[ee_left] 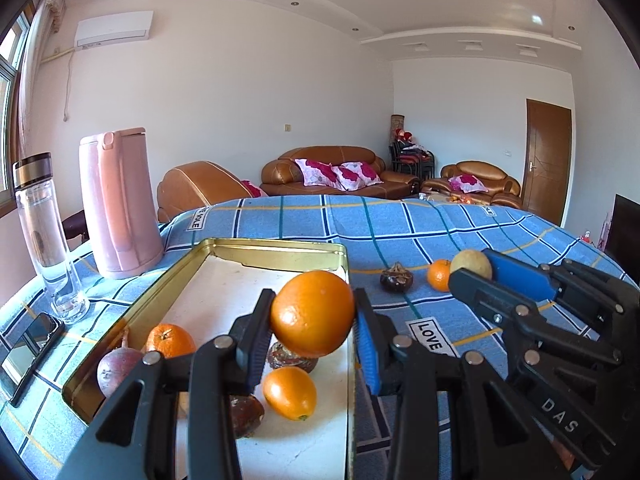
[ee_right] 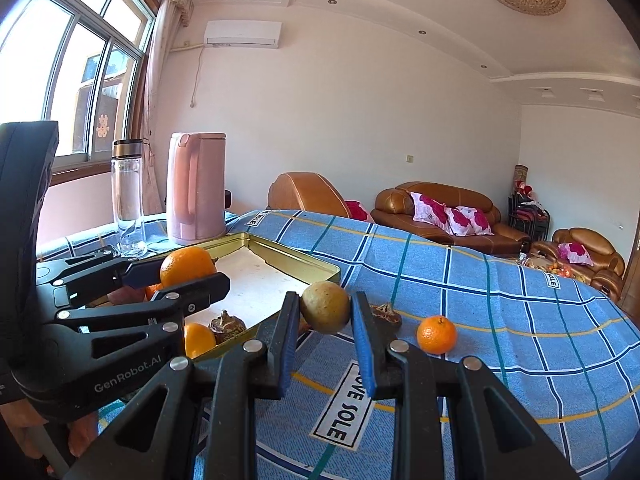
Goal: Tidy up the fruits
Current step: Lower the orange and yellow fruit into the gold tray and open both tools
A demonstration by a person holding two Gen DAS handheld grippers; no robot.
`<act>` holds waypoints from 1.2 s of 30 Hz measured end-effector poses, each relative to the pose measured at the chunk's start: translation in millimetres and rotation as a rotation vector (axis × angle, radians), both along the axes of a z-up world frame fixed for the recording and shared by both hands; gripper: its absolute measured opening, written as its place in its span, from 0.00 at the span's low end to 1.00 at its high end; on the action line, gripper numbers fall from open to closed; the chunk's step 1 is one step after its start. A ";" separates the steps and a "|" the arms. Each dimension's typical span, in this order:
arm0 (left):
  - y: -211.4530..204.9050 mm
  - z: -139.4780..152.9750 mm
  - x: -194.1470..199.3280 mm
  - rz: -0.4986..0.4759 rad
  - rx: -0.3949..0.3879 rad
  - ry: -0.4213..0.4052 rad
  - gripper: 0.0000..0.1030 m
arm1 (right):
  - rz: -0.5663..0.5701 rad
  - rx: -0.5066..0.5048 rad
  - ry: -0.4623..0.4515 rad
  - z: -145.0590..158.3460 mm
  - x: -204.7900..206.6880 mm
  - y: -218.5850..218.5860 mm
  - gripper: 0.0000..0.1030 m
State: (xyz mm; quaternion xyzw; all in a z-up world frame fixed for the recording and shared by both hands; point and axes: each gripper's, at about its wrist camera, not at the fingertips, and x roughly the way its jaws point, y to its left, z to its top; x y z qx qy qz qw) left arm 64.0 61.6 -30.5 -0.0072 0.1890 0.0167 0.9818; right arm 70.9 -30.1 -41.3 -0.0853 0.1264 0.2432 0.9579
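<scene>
My left gripper [ee_left: 314,298] is shut on a large orange [ee_left: 313,320], held above the gold tin tray [ee_left: 280,254]. In the tray lie two smaller oranges [ee_left: 170,340], a purple passion fruit [ee_left: 118,370] and two brown shrivelled fruits [ee_left: 290,360]. My right gripper [ee_right: 326,300] is shut on a round yellow-green fruit [ee_right: 325,312], held just right of the tray's corner, above the blue checked cloth [ee_right: 500,312]. On the cloth beyond it lie a small orange [ee_right: 436,335] and a dark brown fruit [ee_right: 387,314], partly hidden by the right finger.
A pink kettle [ee_left: 118,204] and a glass bottle [ee_left: 44,232] stand left of the tray at the table's edge. A phone [ee_left: 28,354] lies flat near the bottle. Sofas stand beyond the far edge of the table.
</scene>
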 end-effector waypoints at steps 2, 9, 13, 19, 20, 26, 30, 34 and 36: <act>3.8 -0.6 -1.6 0.006 -0.003 0.001 0.39 | 0.007 -0.003 0.000 -0.7 -1.3 2.1 0.27; 18.0 -1.4 -4.7 0.025 -0.016 0.005 0.39 | 0.038 -0.018 -0.003 0.2 -4.0 15.8 0.27; 25.4 -1.8 -6.2 0.037 -0.025 0.010 0.39 | 0.056 -0.025 -0.003 0.1 -5.4 24.3 0.27; 38.5 -2.7 -7.6 0.057 -0.036 0.017 0.39 | 0.078 -0.036 -0.002 0.1 -6.2 34.8 0.27; 40.6 -2.9 -7.8 0.060 -0.038 0.019 0.39 | 0.080 -0.037 -0.002 0.4 -6.2 36.6 0.27; 50.2 -4.0 -7.8 0.075 -0.044 0.028 0.39 | 0.097 -0.048 -0.002 0.4 -5.6 48.3 0.27; 57.2 -4.7 -8.6 0.086 -0.047 0.035 0.39 | 0.109 -0.055 -0.002 0.4 -5.9 54.6 0.27; 66.7 -6.3 -8.8 0.103 -0.050 0.051 0.39 | 0.127 -0.066 0.001 -0.4 -5.9 62.4 0.27; 71.5 -6.8 -9.9 0.115 -0.048 0.057 0.39 | 0.143 -0.075 0.004 -1.0 -5.8 67.2 0.27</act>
